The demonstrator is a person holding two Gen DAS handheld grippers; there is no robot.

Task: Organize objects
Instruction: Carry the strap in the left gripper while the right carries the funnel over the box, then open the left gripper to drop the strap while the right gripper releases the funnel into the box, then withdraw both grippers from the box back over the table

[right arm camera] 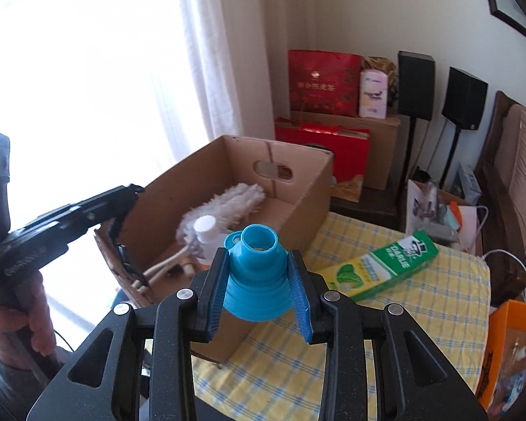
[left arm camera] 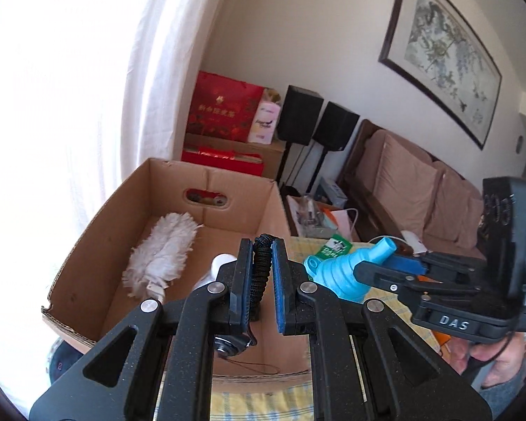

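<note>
Cardboard box (right arm camera: 298, 203) with its top open sits at the window end of the yellow checked tablecloth (right arm camera: 420, 301), and it seems to be where the loose things are being gathered. Starting from the left, the left gripper (left arm camera: 262, 273) hangs over the box's near corner, its blue pads nipped together on a black braided cord (left arm camera: 261, 270) whose metal fitting dangles below; from the right wrist view that gripper reaches in at the box's left wall with the cord trailing down beside the cardboard. Inside the box lie a fluffy white duster (left arm camera: 164, 249) and a white-capped bottle (right arm camera: 207, 233), so I'd judge those two already sorted. Moving right, the right gripper (right arm camera: 261, 280) is clamped on a blue collapsible funnel (right arm camera: 256, 270), spout pointing away, held in the air just beside the box's right wall and above the cloth, not yet over the opening. Further right, a green Darlie toothpaste carton (right arm camera: 385, 266) lies flat on the cloth, apart from the box and untouched. By my reckoning the job is perhaps halfway: two items in, cord and funnel in hand awaiting release into the box, and the carton left to fetch.
</note>
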